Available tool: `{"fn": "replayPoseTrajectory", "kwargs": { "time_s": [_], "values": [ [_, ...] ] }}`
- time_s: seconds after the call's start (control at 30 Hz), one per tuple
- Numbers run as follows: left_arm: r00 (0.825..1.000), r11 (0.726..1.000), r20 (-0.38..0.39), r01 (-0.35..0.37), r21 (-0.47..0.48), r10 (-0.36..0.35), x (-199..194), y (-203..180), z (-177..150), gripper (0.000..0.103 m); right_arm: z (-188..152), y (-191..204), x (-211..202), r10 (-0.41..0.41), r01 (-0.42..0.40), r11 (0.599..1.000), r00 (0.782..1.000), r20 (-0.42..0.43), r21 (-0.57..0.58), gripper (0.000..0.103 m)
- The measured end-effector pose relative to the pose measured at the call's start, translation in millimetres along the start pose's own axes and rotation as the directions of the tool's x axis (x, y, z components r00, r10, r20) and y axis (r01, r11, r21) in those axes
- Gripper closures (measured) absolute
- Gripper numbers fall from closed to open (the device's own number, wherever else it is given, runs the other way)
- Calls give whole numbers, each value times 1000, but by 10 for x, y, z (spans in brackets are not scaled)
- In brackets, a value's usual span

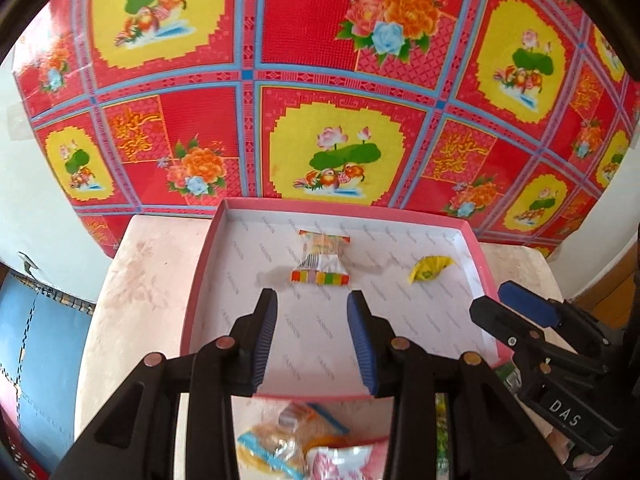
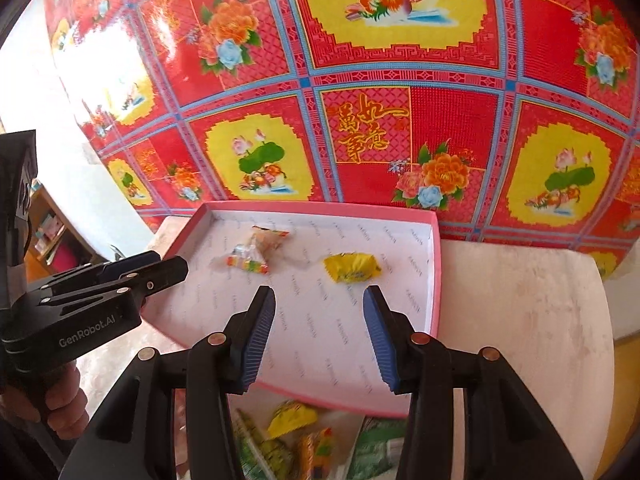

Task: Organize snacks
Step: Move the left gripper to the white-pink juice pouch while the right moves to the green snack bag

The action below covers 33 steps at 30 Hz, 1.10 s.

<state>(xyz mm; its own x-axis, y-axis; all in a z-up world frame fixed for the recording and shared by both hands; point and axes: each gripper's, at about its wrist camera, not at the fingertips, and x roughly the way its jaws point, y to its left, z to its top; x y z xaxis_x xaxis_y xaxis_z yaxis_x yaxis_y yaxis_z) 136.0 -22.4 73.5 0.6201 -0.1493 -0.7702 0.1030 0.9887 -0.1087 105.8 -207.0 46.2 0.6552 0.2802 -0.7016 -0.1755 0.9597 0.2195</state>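
A shallow pink-rimmed box [image 1: 478, 256] [image 2: 436, 264] with a white printed floor lies on a pale table. Inside it rest a clear snack packet with a rainbow-striped edge [image 1: 322, 260] [image 2: 252, 254] and a yellow wrapped snack [image 1: 430, 269] [image 2: 352, 267]. My left gripper [image 1: 313, 300] hovers just short of the striped packet, open, nothing between its blue pads. My right gripper [image 2: 319, 294] hangs open and empty just short of the yellow snack. Each gripper shows in the other's view, the right gripper [image 1: 496, 300] and the left gripper [image 2: 168, 266], side on.
More wrapped snacks [image 1: 304, 444] [image 2: 296, 436] lie in a heap on the table in front of the box, below the grippers. A red, yellow and blue floral sheet [image 1: 332, 80] [image 2: 400, 80] rises behind the table. A blue mat [image 1: 44, 344] lies on the floor at left. A hand [image 2: 60, 412] holds the left gripper's handle.
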Motion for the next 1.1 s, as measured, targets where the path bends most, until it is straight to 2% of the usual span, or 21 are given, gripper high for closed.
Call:
{"fn": "replayPoseTrajectory", "kwargs": {
  "time_s": [0.57,0.73,1.1],
  "values": [
    [1000,999,9,24,-41,-24,-433,72,-414,61,-296,110,-467,20,-20,998,1000,9,54,56],
    [1000,998,6,31,-53,-31,-519,66,-524,56,-367,108,-576,18,-19,998,1000,17,59,56],
    [999,999,10,36,-23,-35,-655,-70,-703,55,-571,92,-732,43,-43,996,999,-2,79,56]
  ]
}}
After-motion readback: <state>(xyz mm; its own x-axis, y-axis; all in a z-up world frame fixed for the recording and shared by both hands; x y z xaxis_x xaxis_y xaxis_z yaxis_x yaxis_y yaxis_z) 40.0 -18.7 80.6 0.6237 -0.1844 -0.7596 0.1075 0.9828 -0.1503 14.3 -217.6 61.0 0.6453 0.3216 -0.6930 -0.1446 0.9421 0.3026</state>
